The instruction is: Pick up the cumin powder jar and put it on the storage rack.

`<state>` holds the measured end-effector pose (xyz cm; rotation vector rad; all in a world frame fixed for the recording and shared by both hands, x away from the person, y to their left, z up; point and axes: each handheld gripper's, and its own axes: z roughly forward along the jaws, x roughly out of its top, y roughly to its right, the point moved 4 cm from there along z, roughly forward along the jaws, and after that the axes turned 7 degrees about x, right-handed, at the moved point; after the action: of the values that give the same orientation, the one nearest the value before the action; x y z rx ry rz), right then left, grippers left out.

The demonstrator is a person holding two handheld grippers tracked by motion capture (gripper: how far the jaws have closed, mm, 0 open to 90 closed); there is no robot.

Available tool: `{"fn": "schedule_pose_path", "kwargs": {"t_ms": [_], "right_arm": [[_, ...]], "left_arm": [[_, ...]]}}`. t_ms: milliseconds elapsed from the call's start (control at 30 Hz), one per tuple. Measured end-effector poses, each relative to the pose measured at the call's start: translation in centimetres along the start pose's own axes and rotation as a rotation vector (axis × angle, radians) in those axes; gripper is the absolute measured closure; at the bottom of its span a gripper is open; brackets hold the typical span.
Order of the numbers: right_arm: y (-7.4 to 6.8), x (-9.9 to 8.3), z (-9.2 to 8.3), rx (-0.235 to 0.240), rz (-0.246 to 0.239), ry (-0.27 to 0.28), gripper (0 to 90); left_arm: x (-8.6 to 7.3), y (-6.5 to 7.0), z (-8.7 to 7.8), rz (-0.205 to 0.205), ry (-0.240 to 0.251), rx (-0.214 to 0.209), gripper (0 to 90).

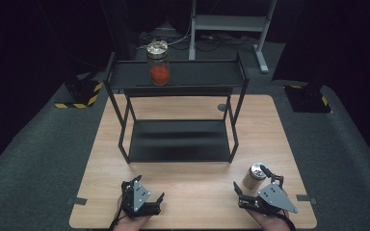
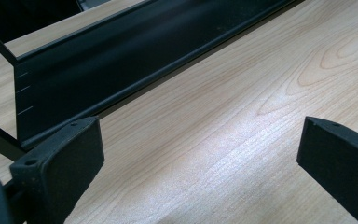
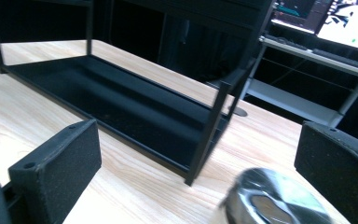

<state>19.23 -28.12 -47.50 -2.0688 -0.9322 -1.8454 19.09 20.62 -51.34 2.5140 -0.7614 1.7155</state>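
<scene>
A black two-tier metal shelf rack [image 1: 178, 110] is centred on the wooden table [image 1: 192, 192]; an orange-filled glass jar [image 1: 158, 63] stands upright on its top tier. In front of the rack, a small silver-lidded tan jar [image 1: 254, 176] stands upright just beside the right gripper [image 1: 253, 185], jaws spread; the left gripper [image 1: 148, 187] is likewise held apart

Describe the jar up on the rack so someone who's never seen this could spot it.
On the wooden table stands a black two-tier rack. On its top shelf, left of centre, is a clear glass jar with a silver lid, holding something orange-red, unlike the tan jar on the table.

Black left gripper [image 1: 149, 196] and right gripper [image 1: 253, 185], grey three-cornered plates, foam-padded fingers [image 2: 70, 156].
</scene>
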Motion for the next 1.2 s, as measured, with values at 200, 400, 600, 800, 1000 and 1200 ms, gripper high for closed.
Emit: {"fn": "schedule_pose_path", "kwargs": {"t_ms": [200,400,600,800,1000,1200], "right_arm": [[0.7,-0.5,-0.2,-0.040,0.024,-0.006,0.0],[1.3,-1.0,-0.3,-0.071,0.051,-0.013,0.0],[1.6,-1.4,-0.3,-0.090,0.068,-0.016,0.0],[2.0,-2.1,-0.2,-0.124,0.111,-0.020,0.0],[2.4,-2.6,-0.1,-0.132,0.148,-0.027,0.0],[2.7,-3.1,0.1,-0.127,0.172,-0.034,0.0]], "left_arm": [[0.0,0.1,0.0,0.012,0.003,0.001,0.8],[0.0,0.1,0.0,0.011,0.005,0.000,0.8],[0.0,0.2,-0.1,0.017,0.006,-0.001,0.8],[-0.1,0.1,-0.1,0.018,0.008,-0.003,0.8],[-0.1,0.2,-0.1,0.020,0.010,-0.003,0.8],[-0.1,0.1,-0.1,0.020,0.011,-0.005,0.8]]}}
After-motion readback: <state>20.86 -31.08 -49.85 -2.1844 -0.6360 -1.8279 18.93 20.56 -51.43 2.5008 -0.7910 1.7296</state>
